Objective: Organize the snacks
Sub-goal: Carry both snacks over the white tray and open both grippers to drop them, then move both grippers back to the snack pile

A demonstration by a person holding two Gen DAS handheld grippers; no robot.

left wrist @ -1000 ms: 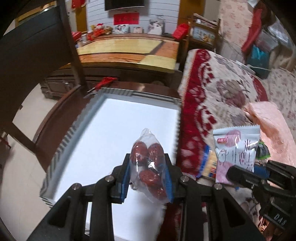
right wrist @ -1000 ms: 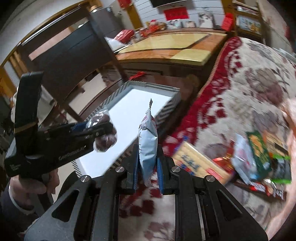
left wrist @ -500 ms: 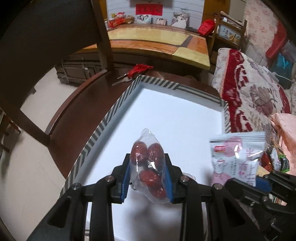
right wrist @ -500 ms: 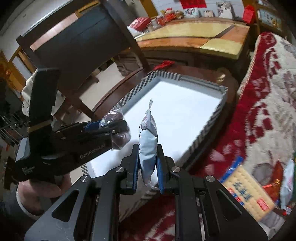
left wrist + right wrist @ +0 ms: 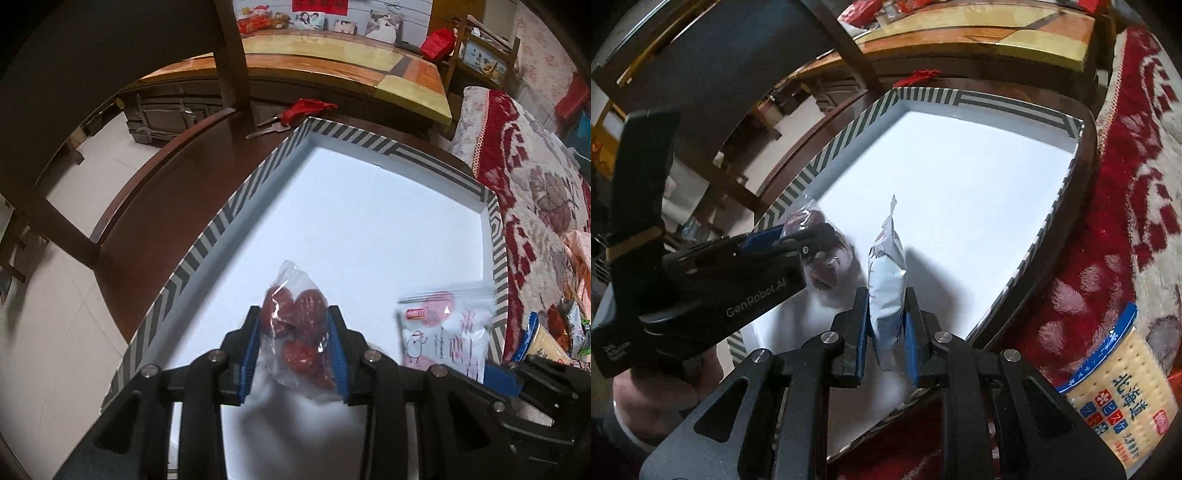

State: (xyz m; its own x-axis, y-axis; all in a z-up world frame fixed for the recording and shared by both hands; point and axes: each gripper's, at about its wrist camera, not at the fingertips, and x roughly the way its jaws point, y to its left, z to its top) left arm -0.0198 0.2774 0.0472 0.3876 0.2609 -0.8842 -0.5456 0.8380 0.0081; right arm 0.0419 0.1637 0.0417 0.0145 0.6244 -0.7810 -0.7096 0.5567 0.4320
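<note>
At the far left a dark wooden chair (image 5: pixel 110 92) stands beside the round brown worktop (image 5: pixel 177 184). On the worktop lies a shallow tray (image 5: pixel 207 236) with a grey-and-white striped rim and a bare white floor; just past its far corner a red tassel with keys (image 5: pixel 295 110) rests on the wood.

The left hand-held gripper (image 5: pixel 295 339) hangs over the near left part of the tray. A clear bag of red dates (image 5: pixel 295 325) sits between its blue pads, which touch the bag on both sides. Its jaws have just been opening a little, with the bag between them and not yet dropped. In the right wrist view the same left hand-held gripper (image 5: pixel 809 240) reaches in from the left, with a person's hand (image 5: pixel 657 398) under its black body and the bag of dates (image 5: pixel 827 258) at its tip above the white floor.

Right of it, the right hand-held gripper (image 5: pixel 886 314) is pressed nearly together, pinching a white snack packet (image 5: pixel 886 273) edge-on and upright over the near part of the tray. In the left wrist view this white snack packet (image 5: pixel 447 328) shows its printed face, pink and white, over the tray's near right corner.

Further right, a red-and-cream patterned blanket (image 5: pixel 1115 206) runs along the tray. On it, near the right edge, lies a pack of crackers (image 5: pixel 1119 391) with a blue band, and more snack wrappers (image 5: pixel 569 332) lie beyond, too small to tell apart.
</note>
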